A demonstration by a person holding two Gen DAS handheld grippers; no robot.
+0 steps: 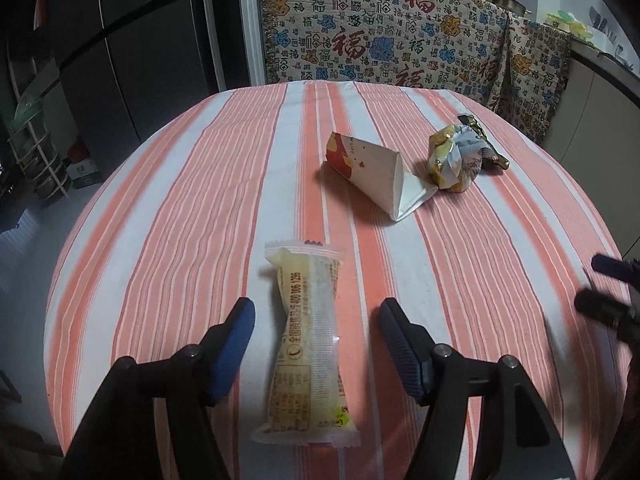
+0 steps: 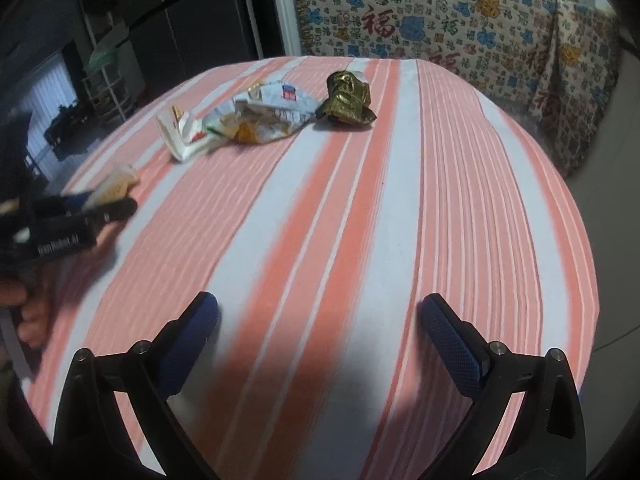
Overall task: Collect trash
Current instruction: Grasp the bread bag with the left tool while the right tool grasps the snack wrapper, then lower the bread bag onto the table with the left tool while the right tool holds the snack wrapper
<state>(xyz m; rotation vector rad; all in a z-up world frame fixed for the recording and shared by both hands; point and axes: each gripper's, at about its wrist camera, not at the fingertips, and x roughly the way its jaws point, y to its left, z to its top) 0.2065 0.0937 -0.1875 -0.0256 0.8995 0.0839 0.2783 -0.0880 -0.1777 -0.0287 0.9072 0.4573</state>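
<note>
With the left gripper [image 1: 316, 322] standing apart around the near wrapper [image 1: 308, 344] on the table [image 1: 500, 240], not pressing it, a shallow close could let the slick film slide out, while the empty right gripper [image 2: 320, 320], also apart, hangs farther right.

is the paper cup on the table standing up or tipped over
Tipped over: the paper cup lies on its side on the striped tablecloth, flattened, beside a crumpled wrapper.

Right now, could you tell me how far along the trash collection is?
Nothing looks collected yet. The open left gripper straddles the yellow wrapper without pinching it. The paper cone and crumpled wrapper remain on the striped tablecloth; the right gripper is empty.
</note>
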